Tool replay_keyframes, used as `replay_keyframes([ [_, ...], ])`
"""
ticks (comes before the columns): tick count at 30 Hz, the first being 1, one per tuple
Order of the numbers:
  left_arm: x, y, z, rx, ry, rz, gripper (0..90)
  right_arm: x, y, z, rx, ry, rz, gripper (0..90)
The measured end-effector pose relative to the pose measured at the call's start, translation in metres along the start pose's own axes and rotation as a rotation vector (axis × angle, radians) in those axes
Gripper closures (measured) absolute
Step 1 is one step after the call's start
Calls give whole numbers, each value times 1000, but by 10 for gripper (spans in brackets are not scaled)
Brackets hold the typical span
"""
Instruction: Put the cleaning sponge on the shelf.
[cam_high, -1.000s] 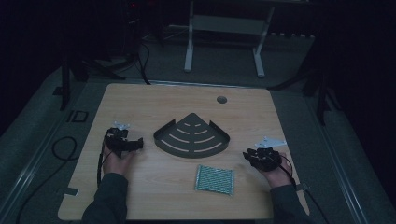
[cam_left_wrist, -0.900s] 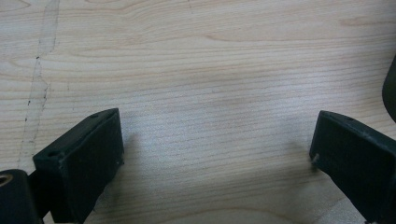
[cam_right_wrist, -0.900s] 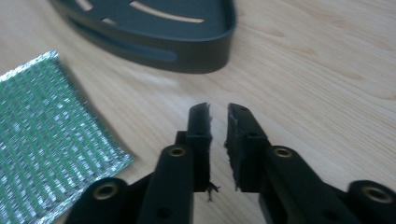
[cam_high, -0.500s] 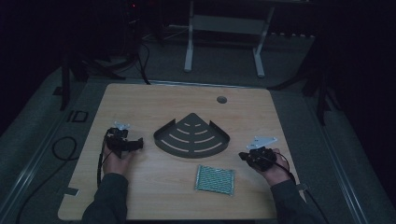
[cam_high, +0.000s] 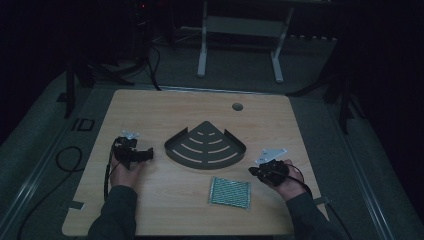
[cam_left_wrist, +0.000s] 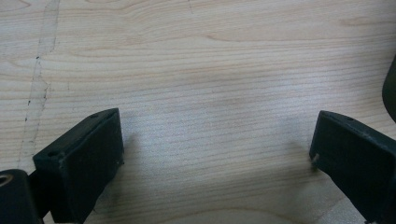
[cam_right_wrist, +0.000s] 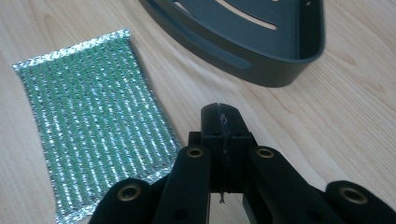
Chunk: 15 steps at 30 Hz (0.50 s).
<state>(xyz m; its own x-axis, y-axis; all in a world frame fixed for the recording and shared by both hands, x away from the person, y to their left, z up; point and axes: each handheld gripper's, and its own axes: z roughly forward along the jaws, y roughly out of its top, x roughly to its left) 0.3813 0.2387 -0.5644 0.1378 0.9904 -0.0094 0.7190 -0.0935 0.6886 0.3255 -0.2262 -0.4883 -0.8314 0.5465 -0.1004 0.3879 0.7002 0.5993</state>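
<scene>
Left gripper (cam_left_wrist: 217, 154) spread wide over pale wooden table (cam_high: 150, 115). Right gripper (cam_right_wrist: 219, 114) closed, empty, beside green-and-silver woven scouring pad (cam_right_wrist: 88, 140). Dark fan-shaped slotted metal tray (cam_right_wrist: 261, 42) partly cropped.

No legible text or markings.

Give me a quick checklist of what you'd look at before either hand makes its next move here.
1. Left gripper open: ok, its jaws stand wide apart over bare wood.
2. Right gripper open: not ok, its jaws are pressed together with nothing between them.
3. Green scrubbing pad free to pick up: ok, it lies flat on the table, apart from the rack.
4. Dark corner rack free of contents: ok, nothing lies in it.
5. Right gripper lined up with the pad: not ok, the pad sits off to one side of its jaws.
6. Which thing is meant to be moved: cannot tell.
</scene>
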Motion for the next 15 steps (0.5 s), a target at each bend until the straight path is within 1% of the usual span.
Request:
replay_keyframes([
  [3,0,0,0,0,0,0,30,5,3,3,13,14,-20,899],
  [7,0,0,0,0,0,0,31,8,5,6,17,23,-32,899],
  [8,0,0,0,0,0,0,30,11,7,8,19,34,-44,899],
  [9,0,0,0,0,0,0,31,12,8,9,22,37,-44,899],
  [15,0,0,0,0,0,0,30,21,13,20,41,62,-93,899],
])
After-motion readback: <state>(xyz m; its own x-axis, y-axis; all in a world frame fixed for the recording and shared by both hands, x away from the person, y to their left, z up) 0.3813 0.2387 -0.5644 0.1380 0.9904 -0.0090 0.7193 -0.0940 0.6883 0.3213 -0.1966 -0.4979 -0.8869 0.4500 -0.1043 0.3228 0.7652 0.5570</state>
